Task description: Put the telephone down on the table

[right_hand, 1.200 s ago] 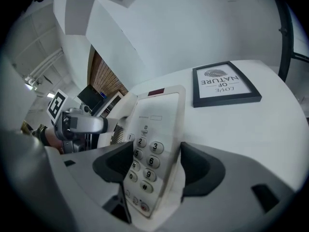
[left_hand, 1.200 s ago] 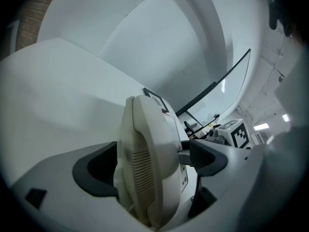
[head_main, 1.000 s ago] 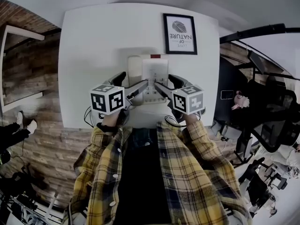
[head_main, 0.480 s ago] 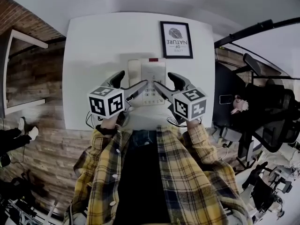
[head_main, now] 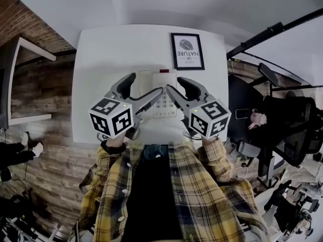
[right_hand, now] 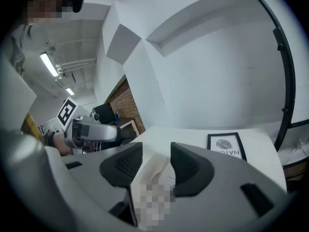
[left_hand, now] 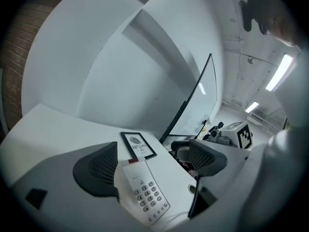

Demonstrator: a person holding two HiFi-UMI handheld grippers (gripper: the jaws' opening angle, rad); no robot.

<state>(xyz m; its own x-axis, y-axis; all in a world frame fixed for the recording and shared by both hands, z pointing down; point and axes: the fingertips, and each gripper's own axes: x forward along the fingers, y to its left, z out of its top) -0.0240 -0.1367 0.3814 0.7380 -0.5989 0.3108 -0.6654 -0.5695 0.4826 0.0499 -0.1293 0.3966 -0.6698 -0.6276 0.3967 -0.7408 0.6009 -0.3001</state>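
The white telephone [head_main: 164, 99] with its keypad lies flat on the white table [head_main: 101, 74], near the front edge. Both grippers hang above it, apart from it. My left gripper [head_main: 142, 88] stands wide open; in the left gripper view the telephone [left_hand: 145, 192] shows below, between its spread pads [left_hand: 104, 166]. My right gripper [head_main: 179, 87] is open more narrowly, its jaws having just been closing with nothing gripped; in the right gripper view the telephone [right_hand: 154, 170] shows beyond the gap between the pads [right_hand: 186, 163], on the table.
A black-framed picture [head_main: 187, 51] lies at the table's far right. A white wall stands behind the table. A brick wall and a shelf [head_main: 30, 84] are to the left, office chairs [head_main: 282, 125] to the right. Cables hang at the table's front edge.
Both grippers have risen off the table toward the head camera, leaving the telephone lying there. The right gripper's jaws have narrowed.
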